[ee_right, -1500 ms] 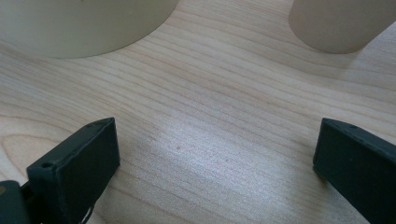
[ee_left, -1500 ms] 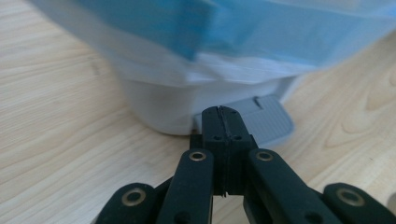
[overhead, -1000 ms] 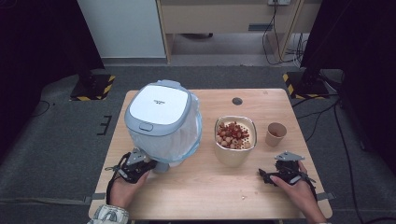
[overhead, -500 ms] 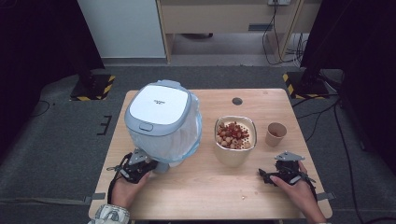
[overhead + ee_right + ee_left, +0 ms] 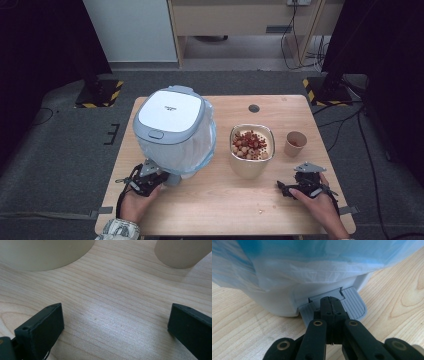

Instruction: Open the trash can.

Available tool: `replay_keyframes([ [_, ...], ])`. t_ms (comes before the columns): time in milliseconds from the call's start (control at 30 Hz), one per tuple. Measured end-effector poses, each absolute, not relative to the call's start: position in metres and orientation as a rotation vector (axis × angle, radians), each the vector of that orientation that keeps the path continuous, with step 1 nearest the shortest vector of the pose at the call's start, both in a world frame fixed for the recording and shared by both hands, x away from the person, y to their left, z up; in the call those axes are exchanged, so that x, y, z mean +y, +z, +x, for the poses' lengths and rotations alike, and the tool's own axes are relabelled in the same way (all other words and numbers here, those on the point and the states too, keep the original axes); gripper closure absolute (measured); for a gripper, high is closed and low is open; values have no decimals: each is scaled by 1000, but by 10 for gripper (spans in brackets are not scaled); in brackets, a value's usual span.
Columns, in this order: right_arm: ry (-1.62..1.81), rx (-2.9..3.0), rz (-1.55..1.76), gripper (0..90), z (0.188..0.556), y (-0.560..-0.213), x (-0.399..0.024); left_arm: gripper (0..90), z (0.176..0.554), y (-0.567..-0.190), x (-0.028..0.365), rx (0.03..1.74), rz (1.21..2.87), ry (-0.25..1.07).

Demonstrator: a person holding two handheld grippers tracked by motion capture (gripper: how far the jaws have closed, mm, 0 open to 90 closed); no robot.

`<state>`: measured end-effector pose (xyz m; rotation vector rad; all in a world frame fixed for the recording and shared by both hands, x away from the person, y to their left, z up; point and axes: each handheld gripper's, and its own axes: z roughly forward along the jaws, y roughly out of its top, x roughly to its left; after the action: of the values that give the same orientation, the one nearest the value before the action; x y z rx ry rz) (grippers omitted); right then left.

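Note:
A white pedal bin point(image 5: 172, 130) with a pale blue liner stands on the left half of the wooden table, its lid down. In the left gripper view the bin's wall point(image 5: 312, 277) is close ahead and its grey ribbed pedal point(image 5: 354, 302) juts out at the base. My left gripper point(image 5: 150, 181) is shut, its closed tips point(image 5: 331, 301) lying over the pedal. My right gripper point(image 5: 302, 181) rests on the table at the front right. Its jaws point(image 5: 115, 315) stand wide open over bare wood.
A cream bowl point(image 5: 248, 167) of red and pale pieces stands mid-table, its wall point(image 5: 45, 252) just ahead of the right gripper. A small paper cup point(image 5: 296, 143) stands to its right point(image 5: 182, 251). A dark round hole point(image 5: 254, 108) marks the table's far side.

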<state>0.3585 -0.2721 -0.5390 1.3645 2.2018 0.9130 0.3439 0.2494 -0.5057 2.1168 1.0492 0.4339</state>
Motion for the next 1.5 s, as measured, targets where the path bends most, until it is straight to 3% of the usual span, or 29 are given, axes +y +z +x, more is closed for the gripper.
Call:
replay_keyframes([
  [1200,912,2207,1358,6,359,-539,-272,900,352,-514,248,1045,2166,408],
  [1500,888,2186,1319,62,360,-536,-273,900,352,-515,249,1047,2161,402],
])
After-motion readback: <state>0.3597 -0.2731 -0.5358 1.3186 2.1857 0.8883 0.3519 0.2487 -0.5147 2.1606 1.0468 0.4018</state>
